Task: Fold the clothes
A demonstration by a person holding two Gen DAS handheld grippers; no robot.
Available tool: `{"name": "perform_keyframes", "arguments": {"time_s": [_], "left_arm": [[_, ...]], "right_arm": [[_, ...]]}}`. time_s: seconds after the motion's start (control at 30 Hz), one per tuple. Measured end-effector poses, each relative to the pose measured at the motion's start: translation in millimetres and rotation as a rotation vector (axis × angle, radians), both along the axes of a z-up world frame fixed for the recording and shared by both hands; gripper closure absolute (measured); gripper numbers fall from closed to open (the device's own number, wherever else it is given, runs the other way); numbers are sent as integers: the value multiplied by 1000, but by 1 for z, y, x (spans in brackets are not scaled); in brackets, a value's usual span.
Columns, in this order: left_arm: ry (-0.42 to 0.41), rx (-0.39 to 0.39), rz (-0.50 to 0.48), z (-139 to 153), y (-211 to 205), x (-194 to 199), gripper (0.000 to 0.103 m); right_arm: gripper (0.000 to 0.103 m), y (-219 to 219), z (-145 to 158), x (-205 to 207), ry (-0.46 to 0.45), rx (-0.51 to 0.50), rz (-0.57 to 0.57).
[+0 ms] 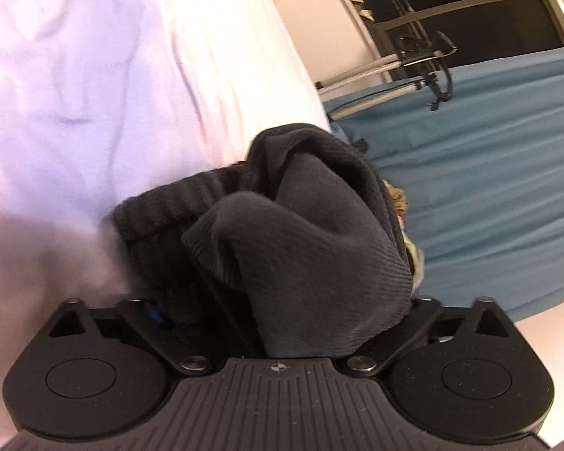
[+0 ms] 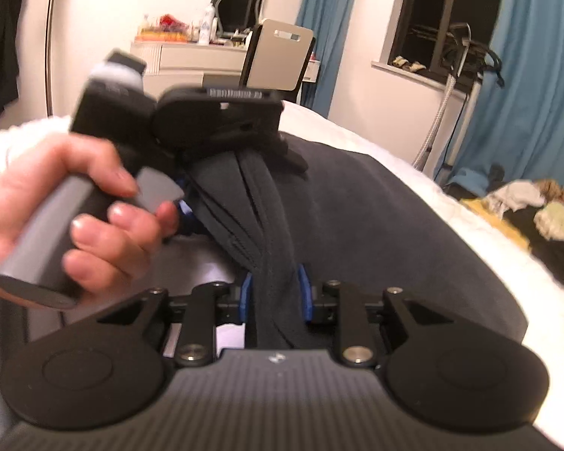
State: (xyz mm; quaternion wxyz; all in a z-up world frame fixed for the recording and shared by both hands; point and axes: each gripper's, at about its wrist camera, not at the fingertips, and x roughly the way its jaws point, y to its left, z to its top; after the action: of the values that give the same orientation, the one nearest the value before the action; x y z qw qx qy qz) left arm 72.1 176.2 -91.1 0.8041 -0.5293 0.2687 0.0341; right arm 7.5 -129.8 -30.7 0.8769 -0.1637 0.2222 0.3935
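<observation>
No readable writing anywhere; only a small crosshair mark on each gripper body and a blurred barcode-like strip on the left gripper's housing. Left hand (image 2: 82, 210) wrapped around a grey handle at 9 o'clock in the right wrist view, fingers curled. Left gripper (image 2: 222, 173) closed on a bunched fold of the dark grey garment (image 2: 376, 225), its fingertips buried in cloth. Right gripper (image 2: 276, 289) nearly closed, blue pads (image 2: 303, 285) pinching a gathered band of the same garment. Garment spread over the white bedding (image 2: 376, 146), stretching toward 12 o'clock.
</observation>
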Motion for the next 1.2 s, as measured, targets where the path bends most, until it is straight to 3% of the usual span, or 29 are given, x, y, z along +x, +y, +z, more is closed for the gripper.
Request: {"name": "perform_keyframes", "arguments": {"time_s": [0.07,0.13,0.17,0.23,0.3,0.37,0.43,0.53,0.6,0.67,0.77,0.8,0.83,1.0,1.2], "left_arm": [[29,0,7,-2,4,-3,22],[39,-1,6,-3,7,-8,27],[39,6,4,-2,8,-10,27],[39,17,3,-1,7,-13,28],[37,12,5,-3,8,-15,28],[36,11,9,-5,8,-17,28],[33,15,14,-4,5,-14,28],[25,16,20,-4,2,-12,25],[11,18,26,-6,1,-10,24],[4,23,29,-7,0,-9,24],[0,48,28,-6,-3,-10,27],[-4,65,27,-4,-5,-10,30],[-6,81,27,-2,-6,-11,35],[-77,95,21,9,-5,-26,50],[-129,130,-15,36,-15,-45,53]], "right_arm": [[69,-22,10,-2,59,136,-16],[50,-48,21,3,124,293,-55],[46,-65,26,8,147,383,-102],[31,-98,31,23,183,534,-237],[14,-127,24,42,217,593,-443],[14,-151,5,63,291,594,-625],[14,-168,-21,82,426,637,-697],[15,-169,-60,102,649,742,-671],[18,-157,-74,110,693,758,-623],[24,-145,-75,111,651,728,-605],[50,-139,-73,106,576,713,-616],[63,-140,-70,102,554,716,-622],[69,-139,-66,98,531,716,-630],[79,-117,-37,76,375,641,-626],[81,-104,0,35,226,591,-591]]}}
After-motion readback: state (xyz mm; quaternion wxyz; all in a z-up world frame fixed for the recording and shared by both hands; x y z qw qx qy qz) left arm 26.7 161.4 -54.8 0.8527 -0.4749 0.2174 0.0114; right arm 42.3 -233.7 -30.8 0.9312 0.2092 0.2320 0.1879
